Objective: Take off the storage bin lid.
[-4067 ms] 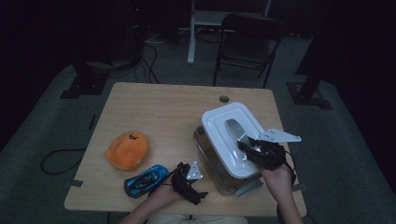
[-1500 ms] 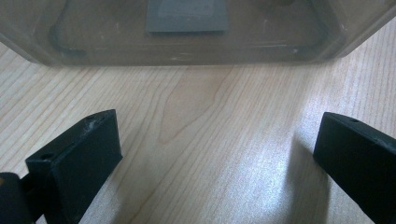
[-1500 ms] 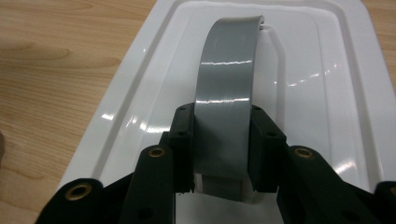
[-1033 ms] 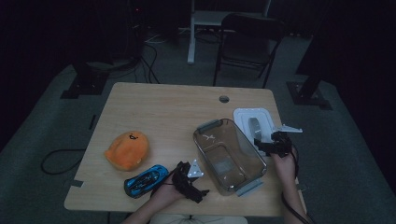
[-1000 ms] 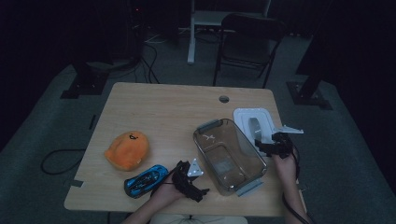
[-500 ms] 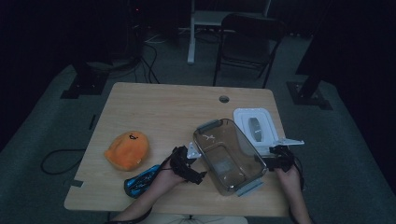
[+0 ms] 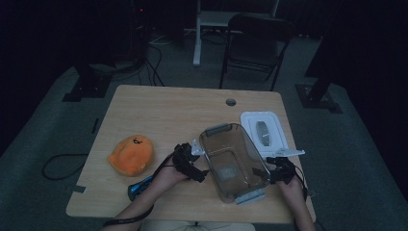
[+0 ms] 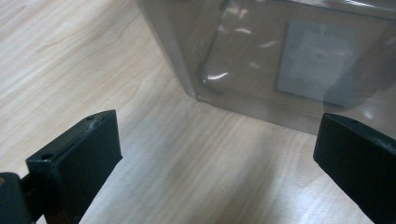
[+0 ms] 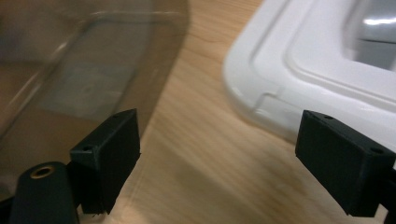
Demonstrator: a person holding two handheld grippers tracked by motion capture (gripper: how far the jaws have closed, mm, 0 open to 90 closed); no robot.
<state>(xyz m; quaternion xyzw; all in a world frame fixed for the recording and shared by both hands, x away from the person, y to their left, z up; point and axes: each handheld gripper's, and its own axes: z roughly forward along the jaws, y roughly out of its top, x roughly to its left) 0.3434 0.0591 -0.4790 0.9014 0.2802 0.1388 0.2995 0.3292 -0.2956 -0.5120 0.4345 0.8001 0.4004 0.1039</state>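
Clear bin (image 7: pixel 235 161) stands open on the table (image 7: pixel 159 110), right of centre, long axis running away from the person. Its white lid (image 7: pixel 263 133) lies flat on the table just beside the bin's far right corner; in the right gripper view the lid (image 9: pixel 322 70) and bin (image 9: pixel 84 60) are near each other, with a strip of bare wood between them.

Left gripper (image 7: pixel 192 166) sits at the bin's left wall, jaws wide apart. Left gripper view: bin (image 8: pixel 289 56) wall and lower corner directly ahead, nothing between the jaws but table.

Right gripper (image 7: pixel 279 168) sits at the bin's right wall near the front end, jaws wide apart. Right gripper view: left jaw close against the bin wall, contact cannot be told; right jaw in front of the lid edge.

Orange plush (image 7: pixel 131 154) on the table to the left, well apart from the bin. Blue toy (image 7: pixel 141 186) near the front edge, partly under the left forearm
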